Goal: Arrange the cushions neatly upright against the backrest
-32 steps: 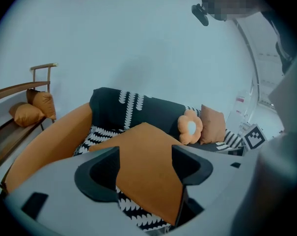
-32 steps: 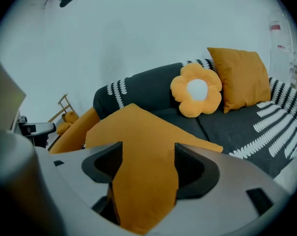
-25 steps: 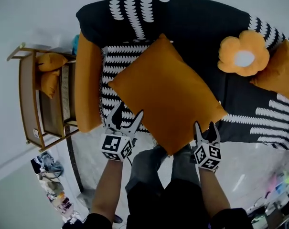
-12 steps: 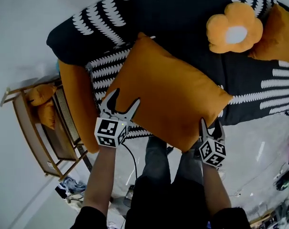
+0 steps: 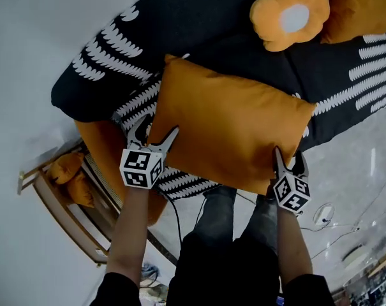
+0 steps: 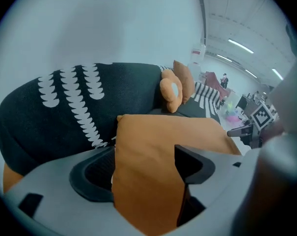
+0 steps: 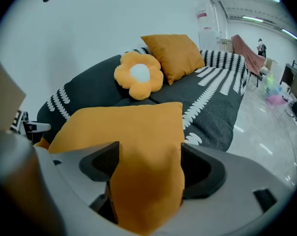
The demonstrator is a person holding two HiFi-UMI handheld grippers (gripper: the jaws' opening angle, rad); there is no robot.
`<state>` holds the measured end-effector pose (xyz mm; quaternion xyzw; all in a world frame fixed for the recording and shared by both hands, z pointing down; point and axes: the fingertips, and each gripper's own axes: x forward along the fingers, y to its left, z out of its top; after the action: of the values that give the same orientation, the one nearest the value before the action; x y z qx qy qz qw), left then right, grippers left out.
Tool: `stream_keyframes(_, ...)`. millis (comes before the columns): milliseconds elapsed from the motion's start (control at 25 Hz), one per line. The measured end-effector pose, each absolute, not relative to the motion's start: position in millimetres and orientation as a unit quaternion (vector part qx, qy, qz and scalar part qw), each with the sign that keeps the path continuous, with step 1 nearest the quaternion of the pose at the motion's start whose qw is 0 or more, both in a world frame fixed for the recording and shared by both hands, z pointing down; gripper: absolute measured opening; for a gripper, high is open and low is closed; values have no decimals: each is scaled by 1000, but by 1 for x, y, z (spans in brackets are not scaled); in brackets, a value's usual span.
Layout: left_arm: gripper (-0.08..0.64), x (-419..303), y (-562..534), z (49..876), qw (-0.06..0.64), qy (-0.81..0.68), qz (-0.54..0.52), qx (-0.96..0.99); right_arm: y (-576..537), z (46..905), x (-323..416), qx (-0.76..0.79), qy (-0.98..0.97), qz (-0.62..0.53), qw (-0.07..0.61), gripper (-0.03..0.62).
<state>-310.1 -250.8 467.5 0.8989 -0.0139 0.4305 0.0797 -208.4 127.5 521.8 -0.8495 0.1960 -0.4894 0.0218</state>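
Cushions are the job here, and one is in hand. At the far left, off the sofa, stands a wooden rack (image 5: 52, 203) that plays no part. The sofa's (image 5: 199, 11) left end has an orange arm (image 5: 103, 142).

Just beside that arm, the left gripper (image 5: 155, 127) has the near left corner of the big orange cushion (image 5: 231, 123) between its jaws. They have just been opening, yet in the left gripper view the fabric fills the gap and both pads bear on it. The cushion lies broad side up over the left part of the seat. Its far edge points to the backrest and its near edge hangs past the sofa's front edge. Whether it rests on the seat or is carried I cannot tell.

The right gripper (image 5: 288, 157) has the near right corner the same way: jaws lately opening, fabric pinched from pad to pad.

Toward the sofa's right end, the flower cushion (image 5: 289, 14) and a second orange cushion (image 5: 358, 5) stand just beside each other against the backrest, so I judge that part done. What seems left is tipping the big cushion upright against the backrest at the left end.
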Motion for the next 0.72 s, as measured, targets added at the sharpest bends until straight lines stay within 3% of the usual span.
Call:
stream_keyframes(280,434,-304,-259,516,75,6,502,861,133,549,-205,-826,186,-530,35,430)
stream_keyframes(400,492,-303,-264,534,68,-3,529,846,131,558,-206,-818,186,-543,40,442)
stream_keyframes(720,537,-293,-263,568,128,24,560,818,127,575,-197,-811,196,-551,27,451)
